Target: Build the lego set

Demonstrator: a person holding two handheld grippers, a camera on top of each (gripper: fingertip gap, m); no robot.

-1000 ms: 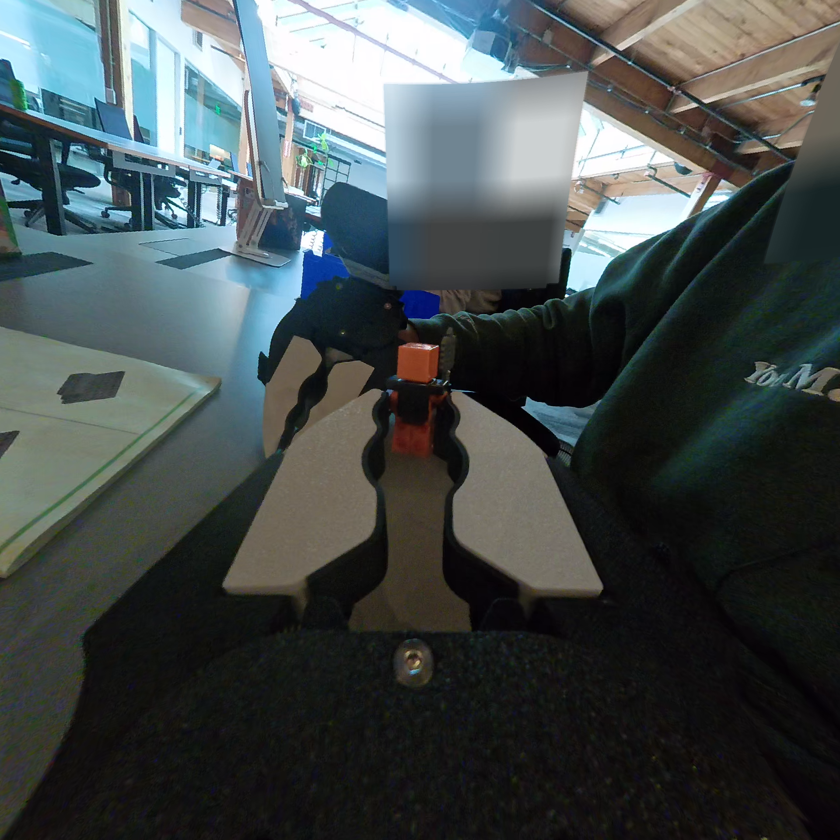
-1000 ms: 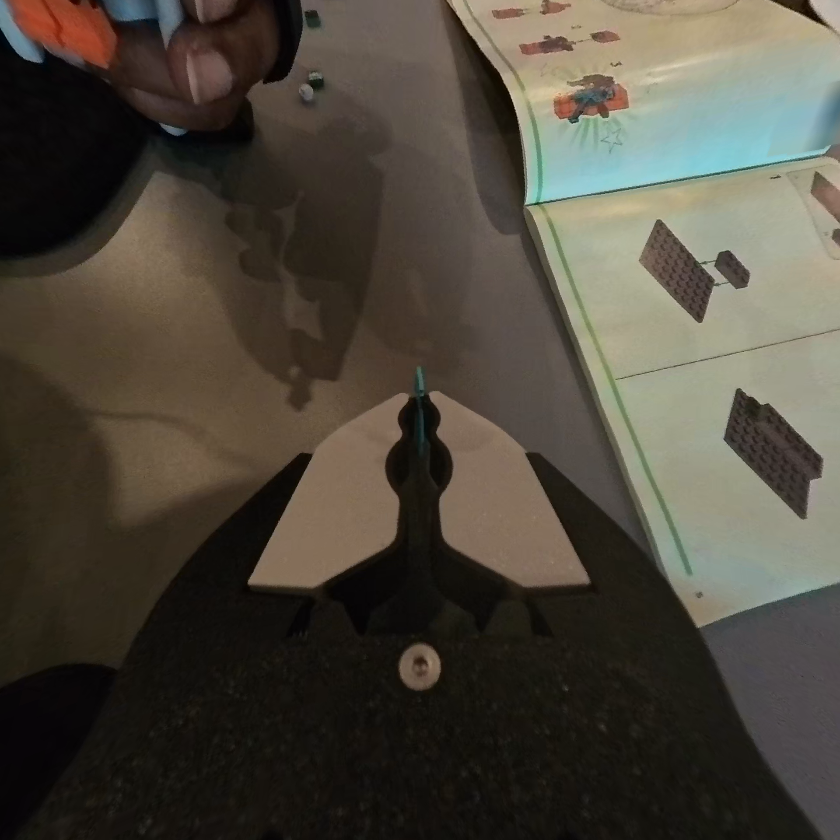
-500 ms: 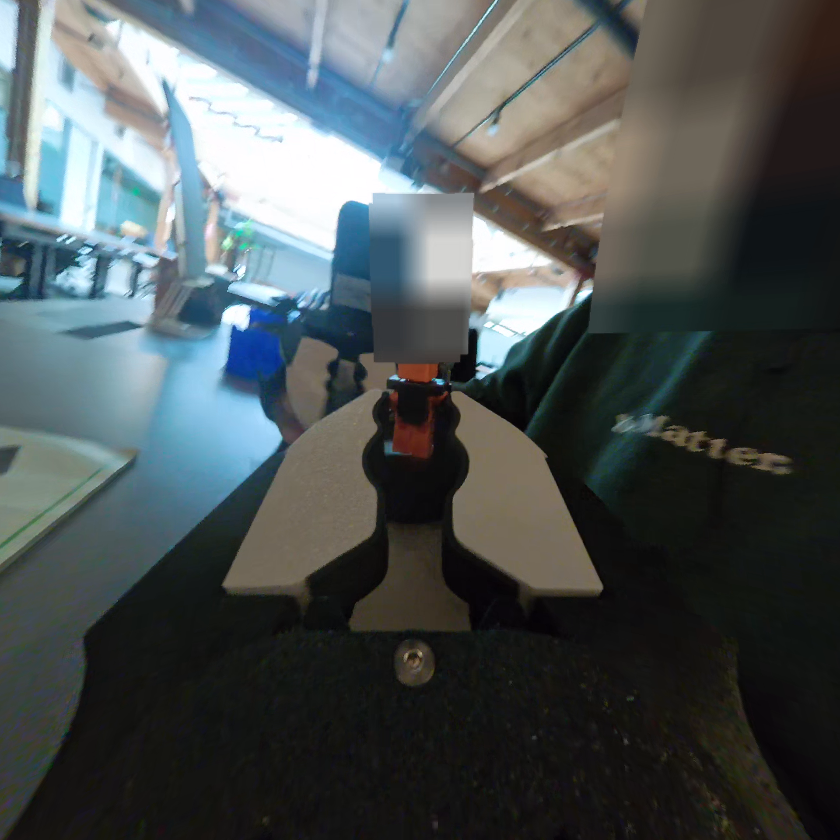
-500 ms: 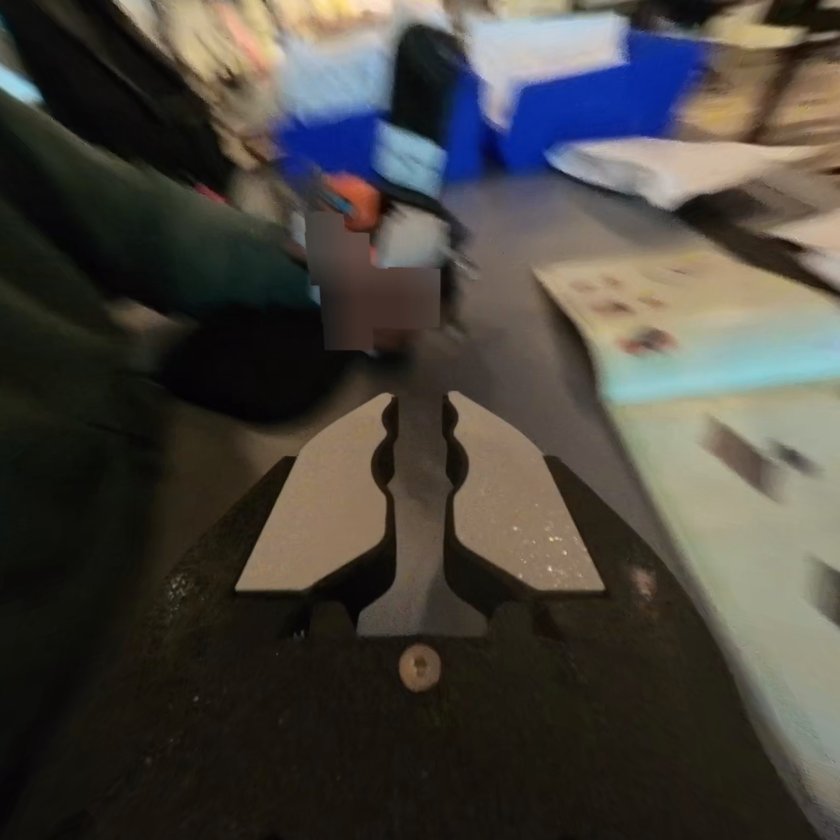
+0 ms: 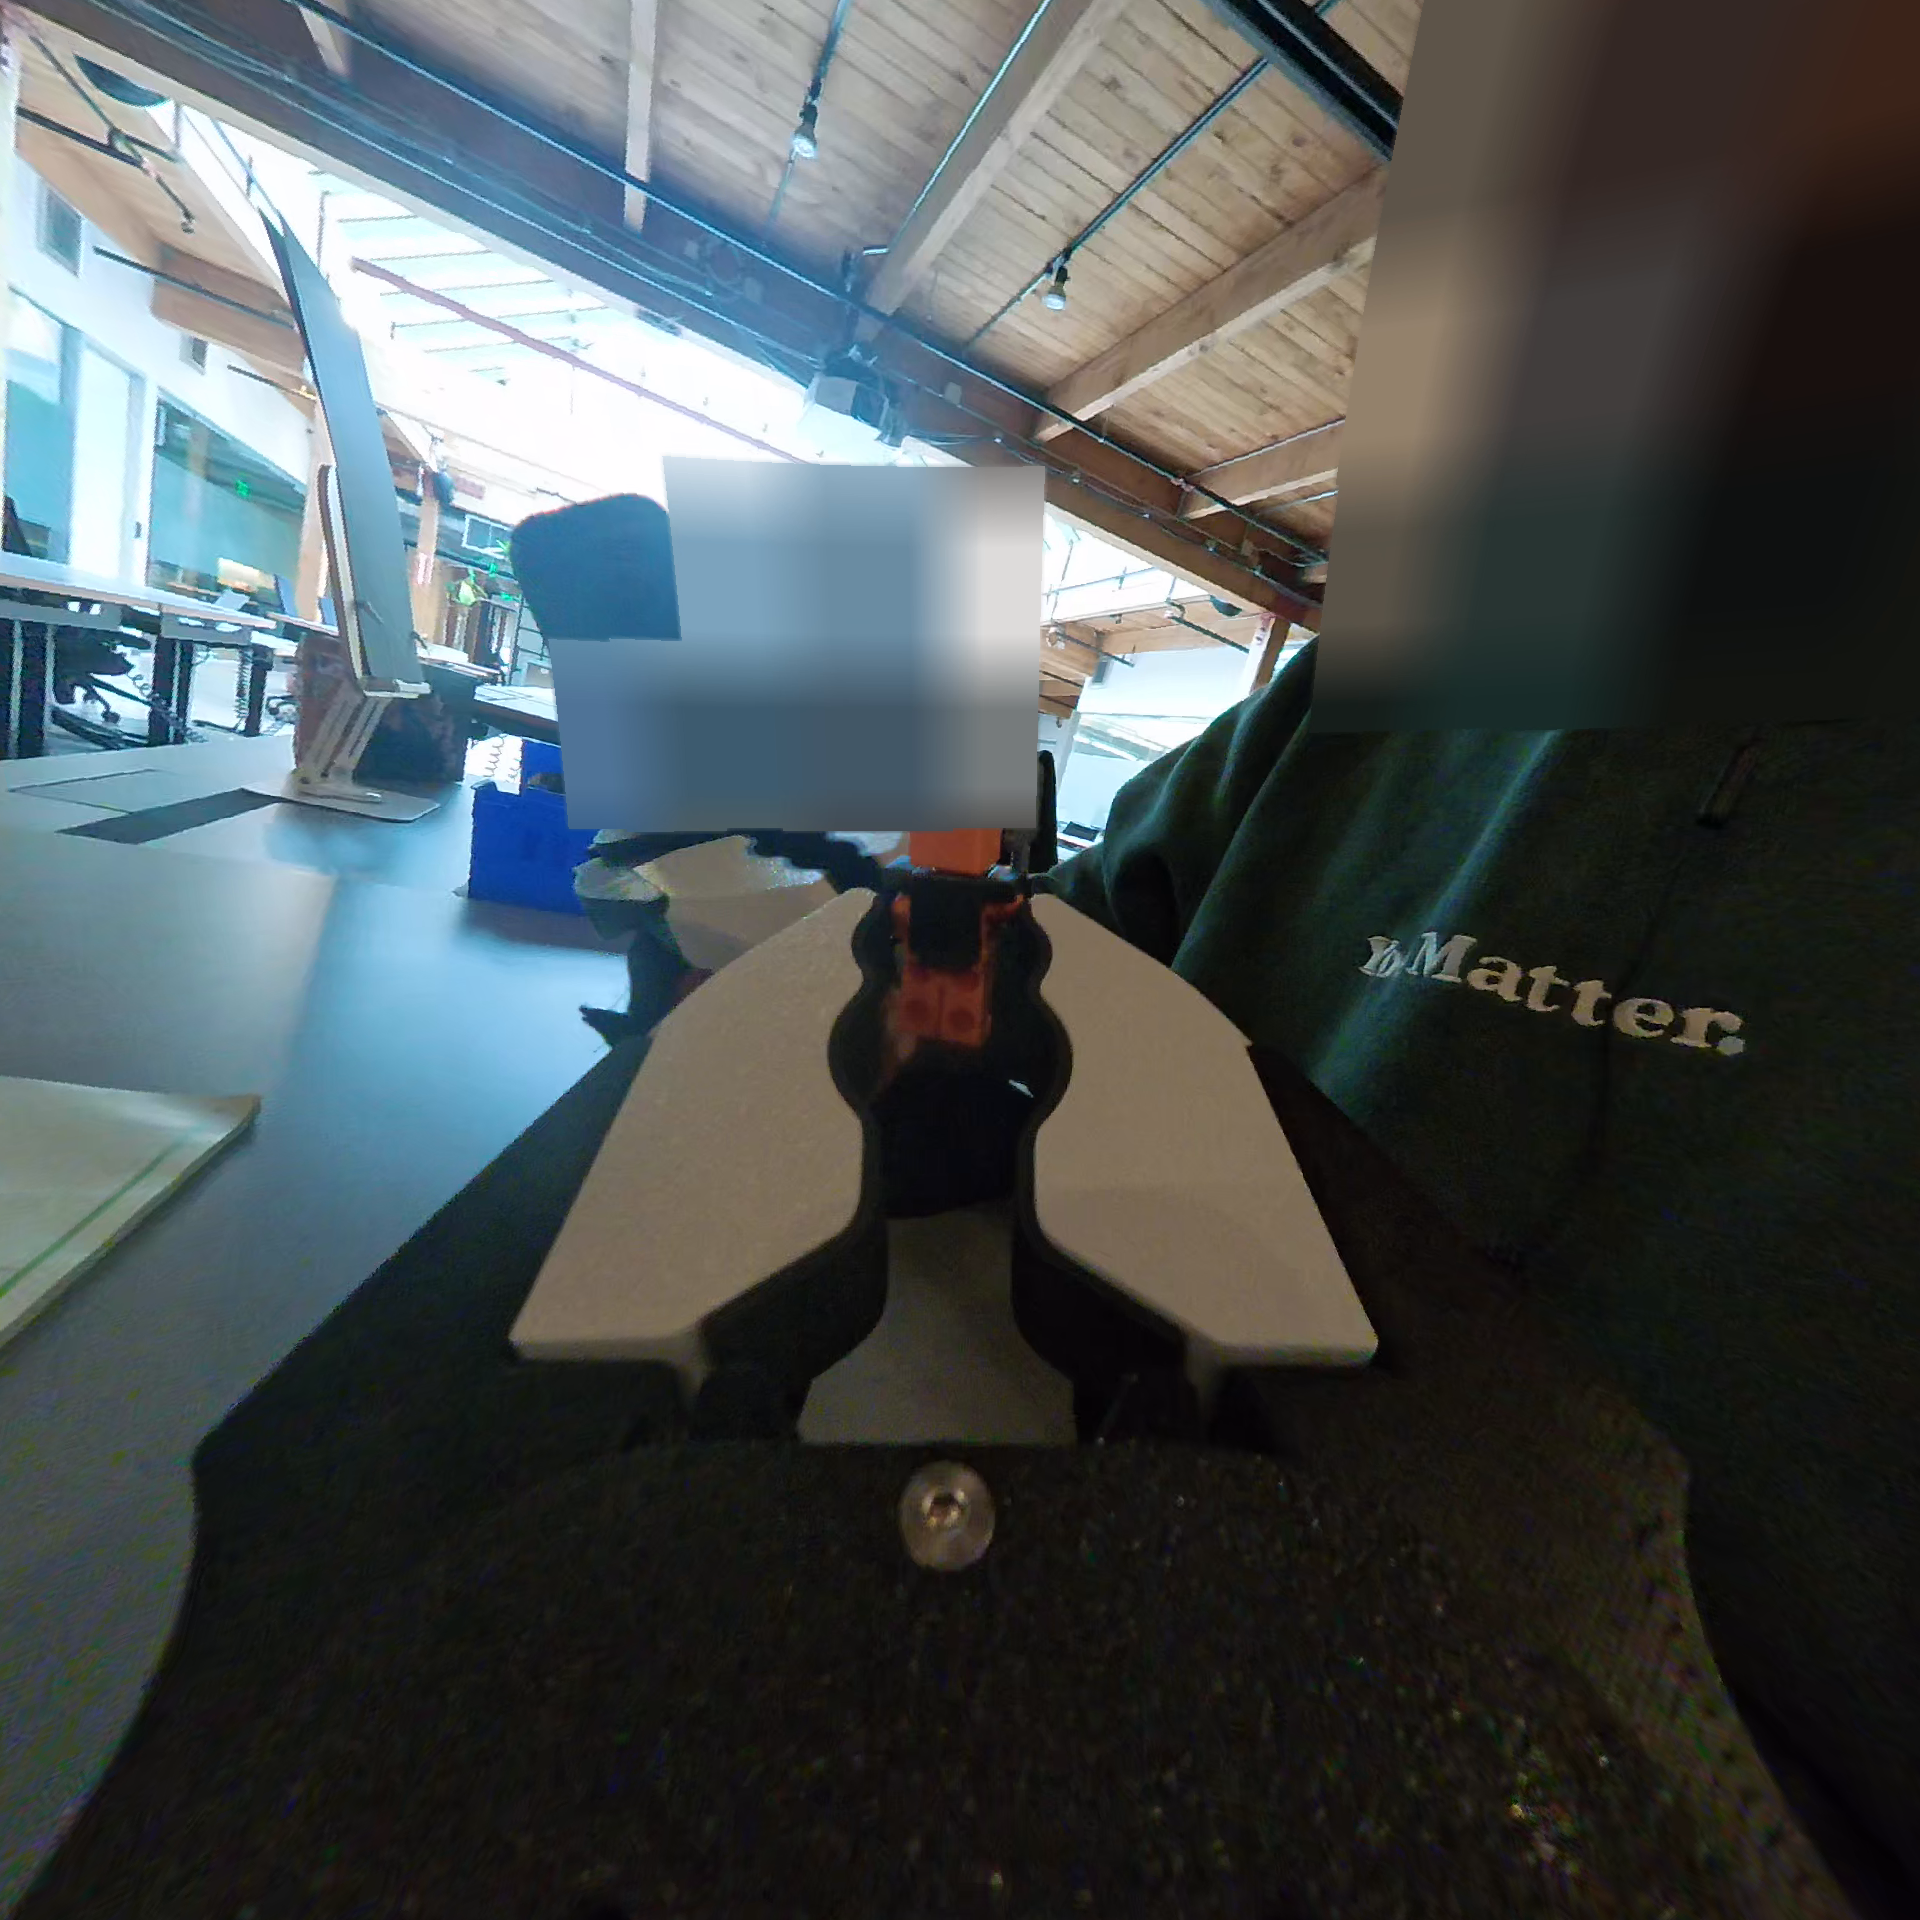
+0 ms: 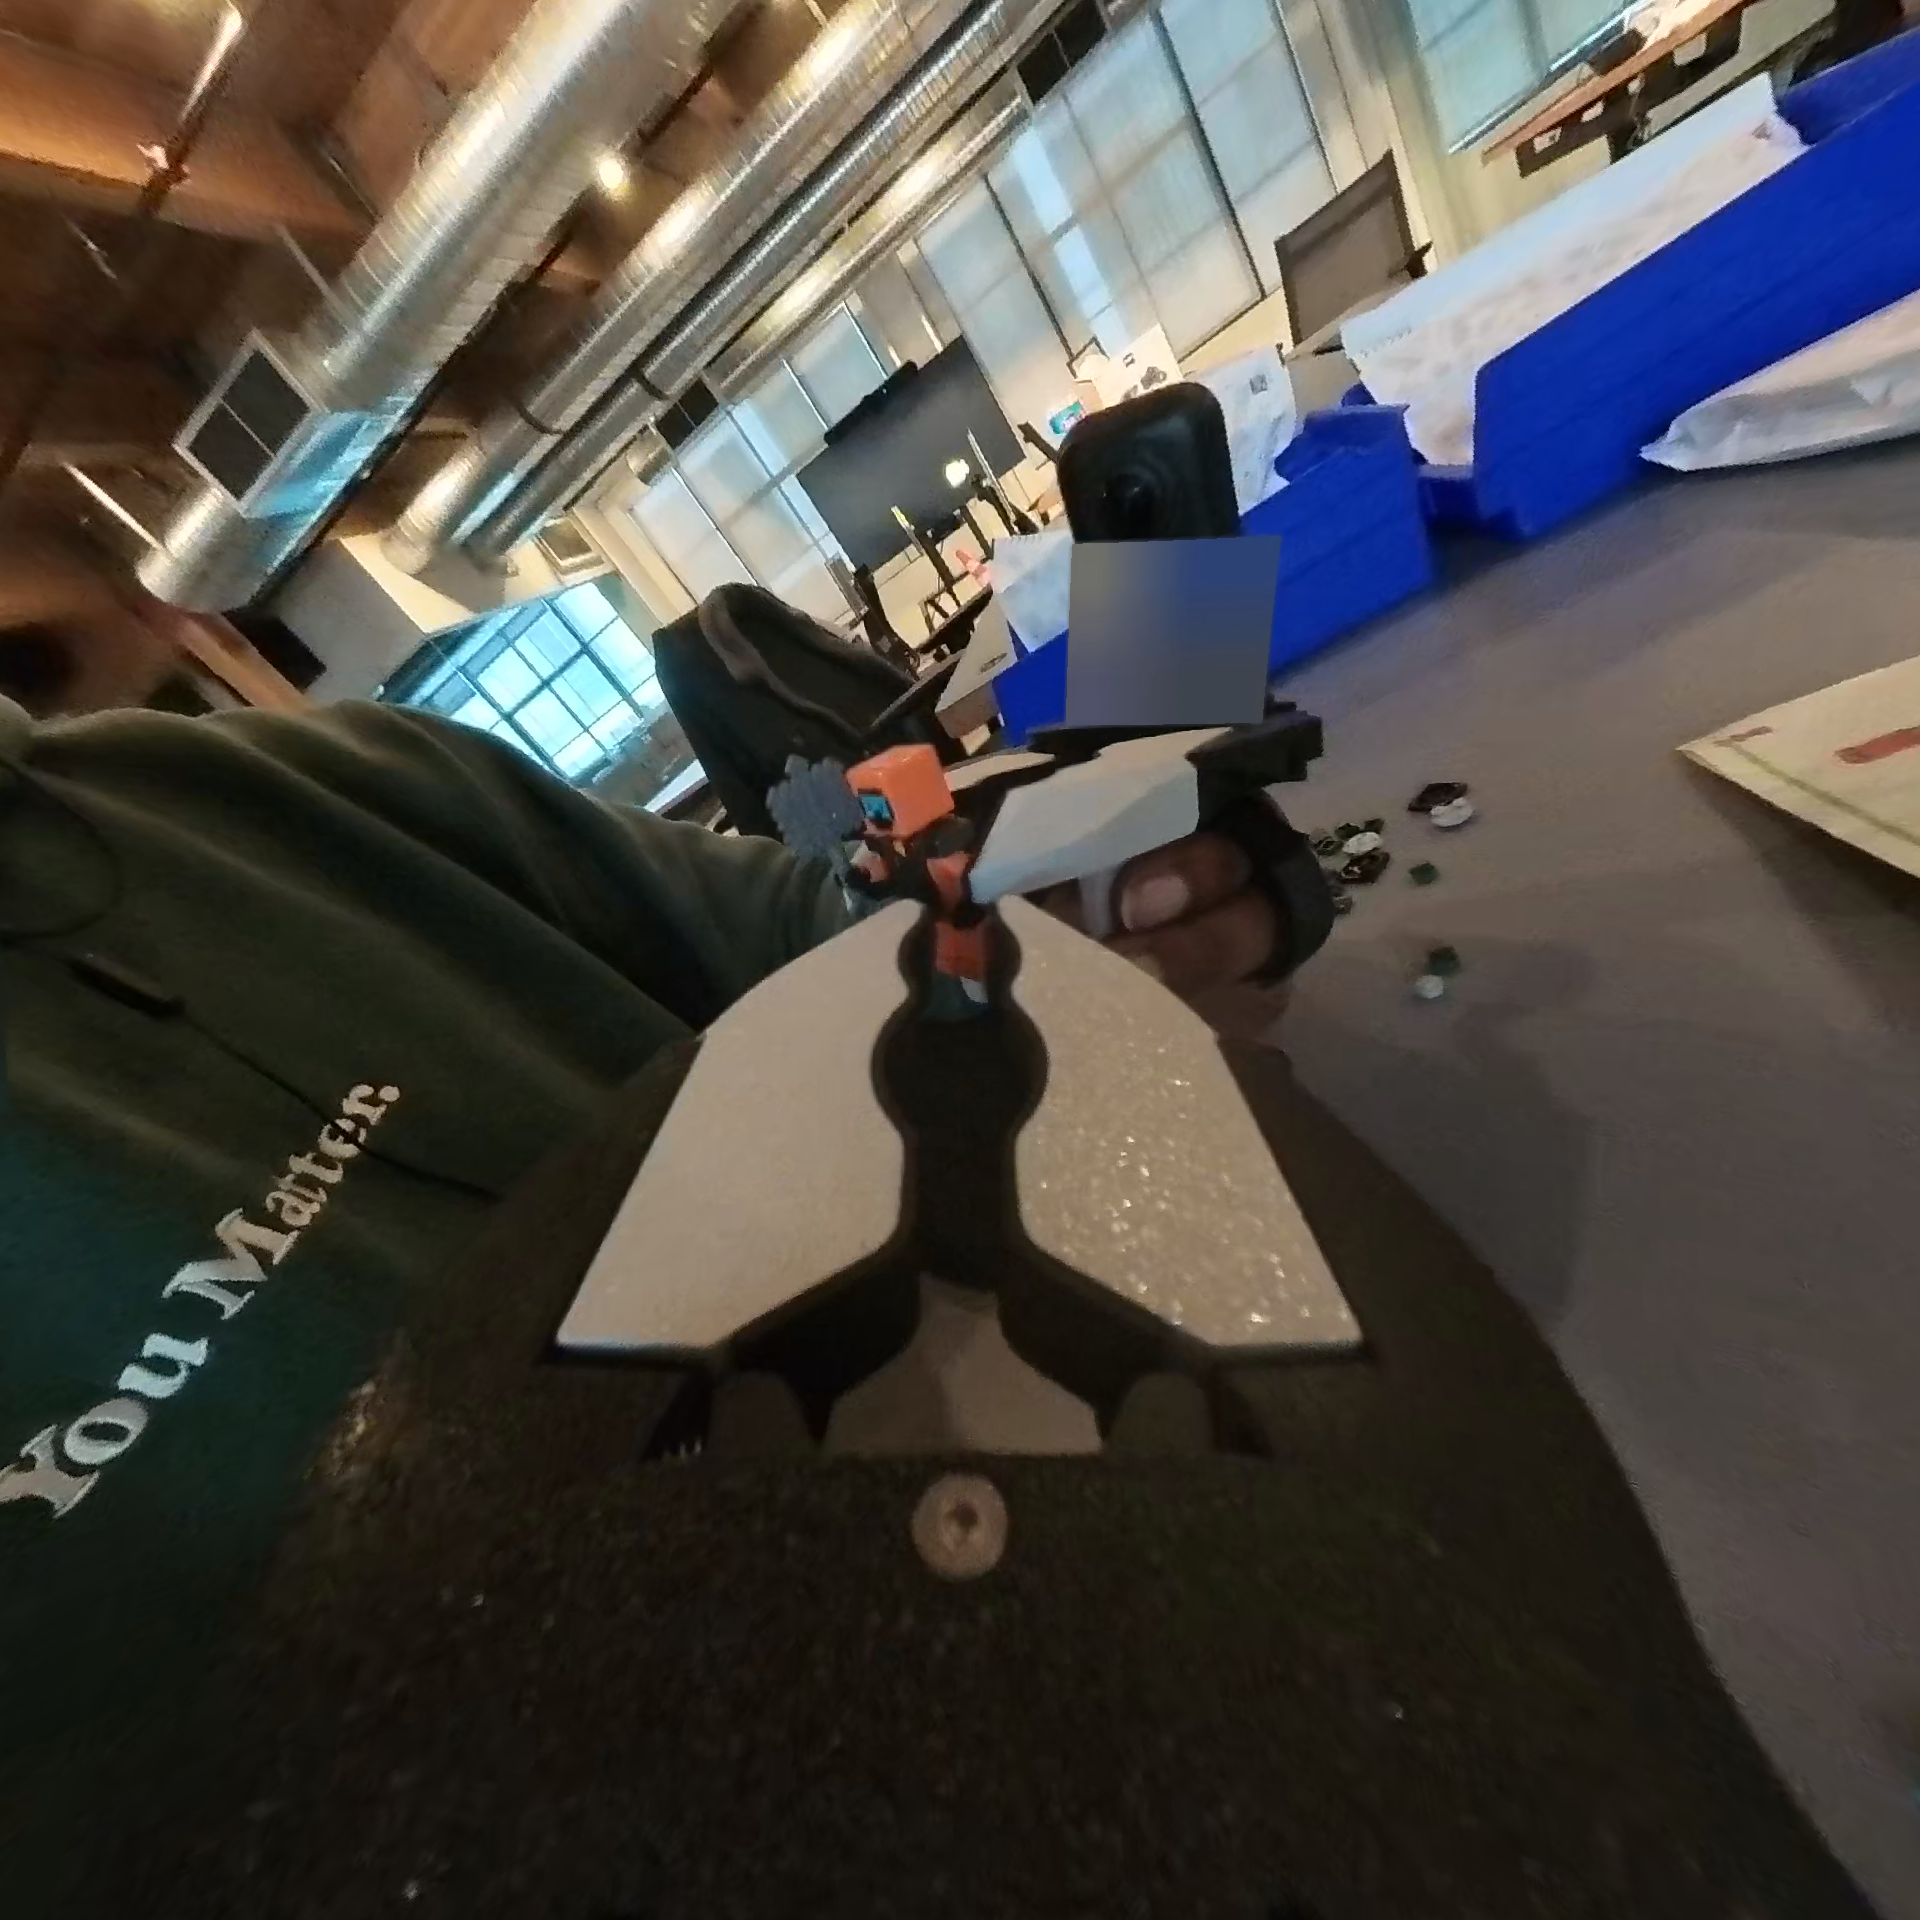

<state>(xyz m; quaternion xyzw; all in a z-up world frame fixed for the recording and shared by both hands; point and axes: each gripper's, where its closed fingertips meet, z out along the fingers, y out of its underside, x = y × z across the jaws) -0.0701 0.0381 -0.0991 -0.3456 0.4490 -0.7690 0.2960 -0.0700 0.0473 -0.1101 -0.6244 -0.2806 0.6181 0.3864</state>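
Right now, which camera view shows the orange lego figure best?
The right wrist view: the orange lego figure shows from the side, with head, body and legs visible at the right gripper. In the left wrist view, a blur patch hides its head; the left gripper covers its sides.

Figure's [image 5: 943, 987] top behind mosaic patch

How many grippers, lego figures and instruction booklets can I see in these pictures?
Grippers: 2, the left gripper and the right gripper
Orange lego figure: 1, between both grippers' tips
Instruction booklet: 1, lying on the table
Total: 4
The loose pieces on the table are too small to count.
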